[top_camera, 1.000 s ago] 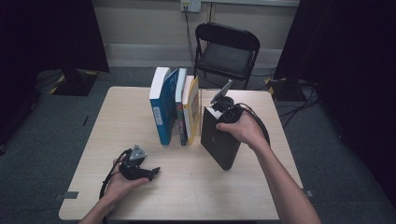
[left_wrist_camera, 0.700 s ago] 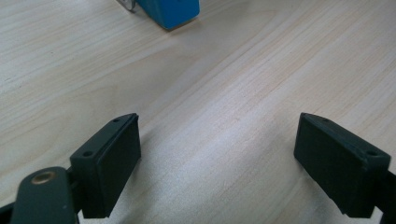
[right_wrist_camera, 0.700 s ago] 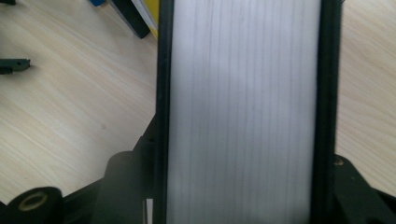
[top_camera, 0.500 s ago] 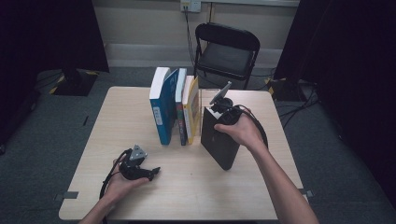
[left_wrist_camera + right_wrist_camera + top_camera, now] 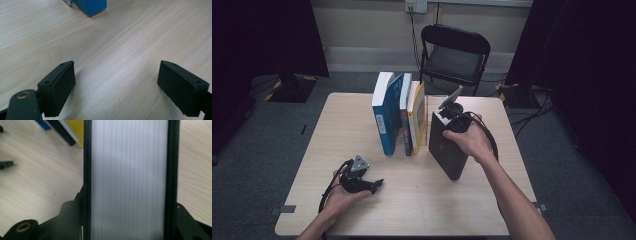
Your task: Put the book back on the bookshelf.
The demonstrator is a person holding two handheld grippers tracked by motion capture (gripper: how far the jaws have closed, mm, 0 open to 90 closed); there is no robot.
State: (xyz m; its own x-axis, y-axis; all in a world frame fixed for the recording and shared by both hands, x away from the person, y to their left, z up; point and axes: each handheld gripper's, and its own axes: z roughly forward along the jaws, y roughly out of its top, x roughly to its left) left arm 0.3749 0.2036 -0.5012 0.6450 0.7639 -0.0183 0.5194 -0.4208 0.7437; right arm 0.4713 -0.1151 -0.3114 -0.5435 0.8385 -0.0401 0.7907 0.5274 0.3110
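My right gripper (image 5: pixel 451 116) sits right of centre in the high view, clamped from above on the top edge of a thick black book (image 5: pixel 447 147). In the right gripper view its jaws have just been closing a little further, and the book's white page block (image 5: pixel 128 180) runs straight up the middle of the frame between the two black covers, with a jaw on either side. The book stands on the table (image 5: pixel 462 210), its top tilted towards the right of the frame, close to but apart from a row of upright books: a yellow one (image 5: pixel 417 117) nearest, a thin dark one (image 5: pixel 404 120) next, a blue one (image 5: pixel 384 117) at the left end.

My left gripper (image 5: pixel 374 184) rests low near the bottom left of the high view, jaws spread wide over bare wood in its own view, holding nothing. A corner of the blue book (image 5: pixel 93 6) peeks in at the top of that frame.

The risk I see is the lean: I grip only the top edge, so the foot may slide on the smooth wood and the book could swing down. If I push it left too fast, it may knock the yellow book and topple the unsupported row.
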